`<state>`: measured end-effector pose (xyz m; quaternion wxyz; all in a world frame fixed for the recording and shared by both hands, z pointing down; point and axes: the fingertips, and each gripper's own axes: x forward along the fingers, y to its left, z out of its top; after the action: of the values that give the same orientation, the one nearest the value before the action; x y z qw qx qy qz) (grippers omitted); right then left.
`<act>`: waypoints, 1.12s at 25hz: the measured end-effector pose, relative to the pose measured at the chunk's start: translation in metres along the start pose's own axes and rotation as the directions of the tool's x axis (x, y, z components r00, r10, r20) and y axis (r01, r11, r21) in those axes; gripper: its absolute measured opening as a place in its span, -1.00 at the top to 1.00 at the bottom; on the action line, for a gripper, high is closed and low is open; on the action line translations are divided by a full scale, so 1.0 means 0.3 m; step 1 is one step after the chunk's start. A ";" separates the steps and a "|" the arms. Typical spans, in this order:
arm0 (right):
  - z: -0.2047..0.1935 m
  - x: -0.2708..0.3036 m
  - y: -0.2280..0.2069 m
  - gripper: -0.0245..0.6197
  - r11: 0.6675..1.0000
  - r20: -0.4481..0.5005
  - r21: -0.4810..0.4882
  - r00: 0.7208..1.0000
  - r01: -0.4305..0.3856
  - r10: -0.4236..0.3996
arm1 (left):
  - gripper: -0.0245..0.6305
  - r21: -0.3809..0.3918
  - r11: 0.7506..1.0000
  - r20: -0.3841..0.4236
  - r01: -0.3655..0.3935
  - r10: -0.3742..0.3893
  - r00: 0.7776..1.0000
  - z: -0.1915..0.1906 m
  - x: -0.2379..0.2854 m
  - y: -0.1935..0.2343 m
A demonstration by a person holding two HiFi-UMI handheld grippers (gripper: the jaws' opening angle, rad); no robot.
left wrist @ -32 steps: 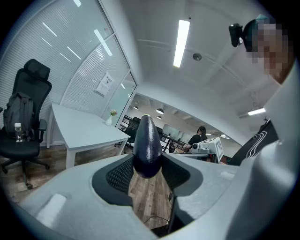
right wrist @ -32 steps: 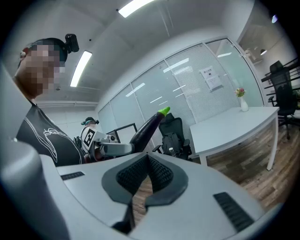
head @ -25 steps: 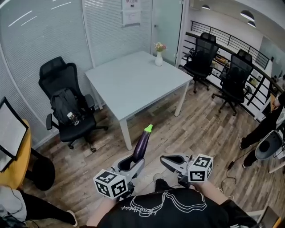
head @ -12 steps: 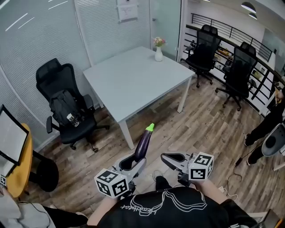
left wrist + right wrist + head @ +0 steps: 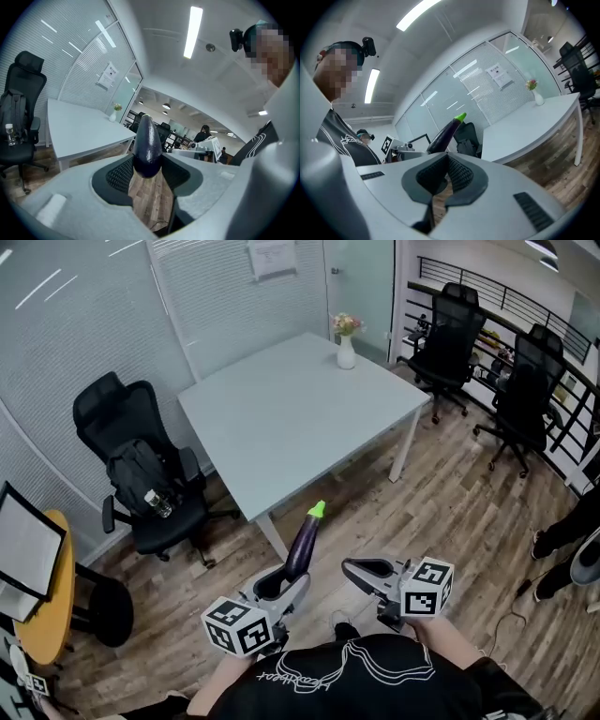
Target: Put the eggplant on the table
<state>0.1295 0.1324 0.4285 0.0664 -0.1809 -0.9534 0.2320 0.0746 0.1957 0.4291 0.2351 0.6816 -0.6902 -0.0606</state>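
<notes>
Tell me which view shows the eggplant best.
Head view: the eggplant shows nearly full length, green cap down into the left gripper. Left gripper view shows only its foreshortened dark end between the jaws; right gripper view shows its upper part side-on, base hidden.

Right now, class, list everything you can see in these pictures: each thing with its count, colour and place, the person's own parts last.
eggplant: one, dark purple with a green tip, upright in the left gripper
table: one, pale grey, middle of the room
vase: one, white, holding flowers, on the table's far corner
chairs: three, black; one left of the table, two by the railing at right
backpack: one, black, on the left chair
bottle: one, clear, beside the backpack
round table: one, yellow, left edge
notice: one, white, on the glass wall
left gripper: one, grey, shut on the eggplant
right gripper: one, grey, shut, empty
</notes>
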 end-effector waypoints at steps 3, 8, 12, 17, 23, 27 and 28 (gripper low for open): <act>0.055 0.034 -0.109 0.90 1.000 -0.004 0.010 1.000 -0.003 0.003 | 0.33 -0.006 1.000 -0.012 0.000 0.000 1.000 0.047 0.104 0.057; 0.148 0.049 -0.278 0.90 1.000 -0.003 0.024 1.000 -0.005 0.005 | 0.33 -0.002 1.000 -0.022 -0.002 0.002 1.000 0.121 0.271 0.120; 0.222 0.055 -0.379 0.90 1.000 0.004 0.016 1.000 -0.018 0.018 | 0.33 0.008 1.000 -0.017 -0.003 0.003 1.000 0.184 0.385 0.153; 0.290 0.043 -0.461 0.90 1.000 0.008 -0.017 1.000 -0.023 0.023 | 0.33 0.032 0.999 0.013 0.005 -0.006 1.000 0.246 0.480 0.160; 0.298 0.018 -0.524 0.90 1.000 0.017 -0.026 1.000 -0.003 0.004 | 0.33 0.041 0.999 0.025 0.025 -0.026 0.999 0.260 0.553 0.153; 0.296 -0.001 -0.566 0.90 1.000 0.025 -0.001 1.000 0.019 -0.019 | 0.33 0.029 0.999 0.017 0.031 -0.032 0.999 0.264 0.587 0.169; 0.302 -0.003 -0.576 0.90 1.000 0.031 0.002 0.999 0.025 -0.025 | 0.33 0.025 0.999 0.013 0.031 -0.032 0.999 0.265 0.593 0.177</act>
<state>0.0570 -0.0487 0.4288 0.0547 -0.1655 -0.9564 0.2344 0.0007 0.0079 0.4235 0.2211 0.6948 -0.6817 -0.0602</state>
